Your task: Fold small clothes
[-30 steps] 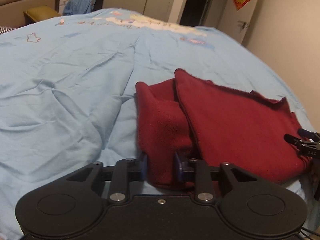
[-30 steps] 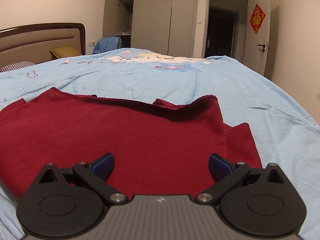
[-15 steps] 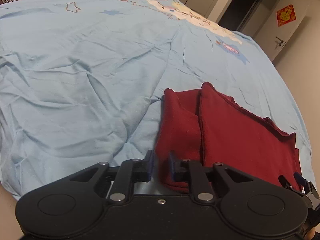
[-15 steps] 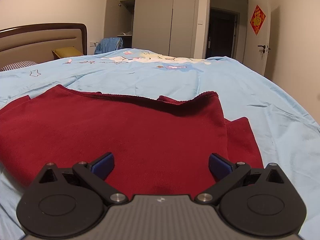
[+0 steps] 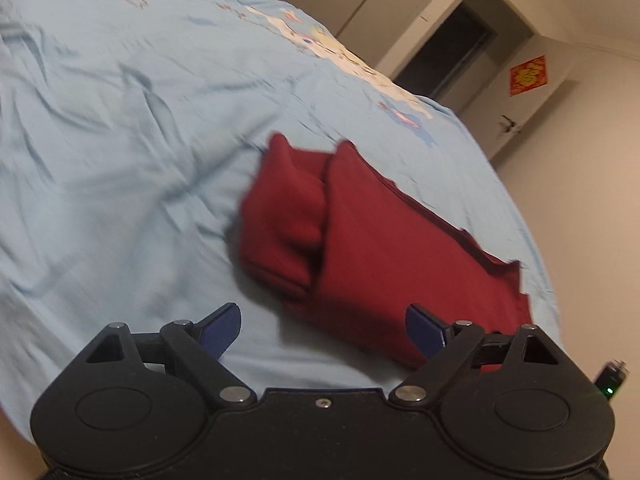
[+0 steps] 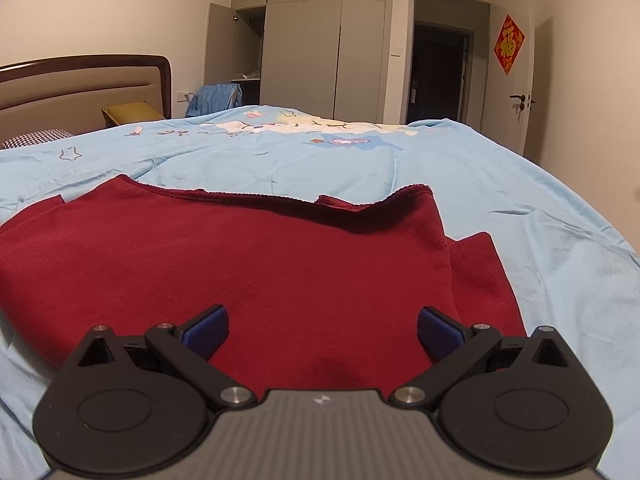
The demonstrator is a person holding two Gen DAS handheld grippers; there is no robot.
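A dark red garment lies folded on the light blue bedspread, its narrower folded part on the side toward the headboard. The left gripper hangs just above the garment's near edge with its fingers spread wide — nothing between them, the blue pads clear of the cloth. The right gripper sits low over the same garment, jaws equally wide apart and empty. From the right wrist view the garment's top layer ends in a raw, wavy hem — a second layer shows beneath it on the side away from the headboard.
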